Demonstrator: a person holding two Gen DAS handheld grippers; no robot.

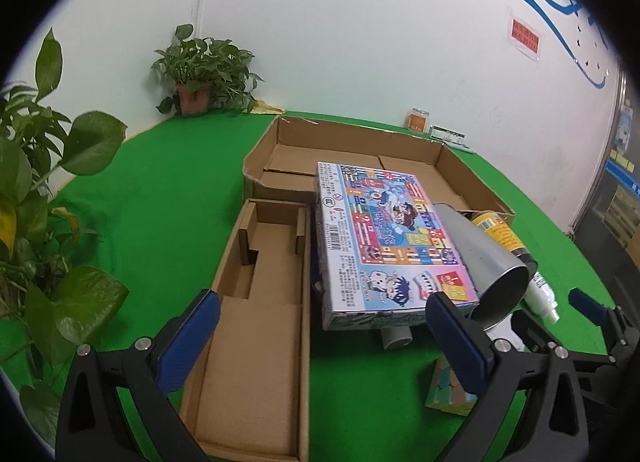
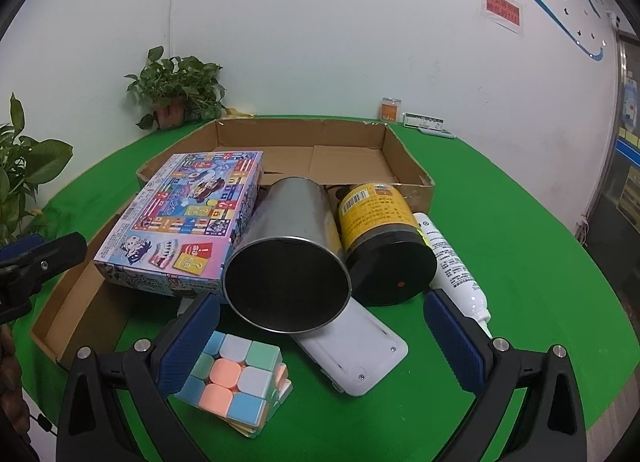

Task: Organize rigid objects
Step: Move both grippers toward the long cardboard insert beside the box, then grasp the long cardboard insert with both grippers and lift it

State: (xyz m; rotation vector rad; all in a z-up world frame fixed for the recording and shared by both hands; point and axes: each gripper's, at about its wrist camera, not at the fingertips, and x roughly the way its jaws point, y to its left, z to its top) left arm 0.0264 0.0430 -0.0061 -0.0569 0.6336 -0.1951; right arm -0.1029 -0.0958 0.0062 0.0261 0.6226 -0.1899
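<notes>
1. The left gripper (image 1: 322,322) has its jaws spread wide, holding nothing, above a long cardboard tray (image 1: 256,342) and the near edge of a colourful game box (image 1: 384,238).
2. The right gripper (image 2: 320,326) also has its jaws wide apart and empty, over a pastel puzzle cube (image 2: 236,378) and a white flat device (image 2: 356,354).
3. A steel cup (image 2: 288,262) on its side lies on the device, blocking the way ahead; a yellow-labelled jar (image 2: 380,238) and a white bottle (image 2: 456,262) crowd just to its right.
4. Beyond them is a large open carton (image 2: 340,158); bare green counter (image 2: 540,262) lies to the right.

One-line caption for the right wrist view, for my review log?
Open right gripper hovers before a steel cup, yellow-labelled jar, white bottle, pastel cube and game box.
</notes>
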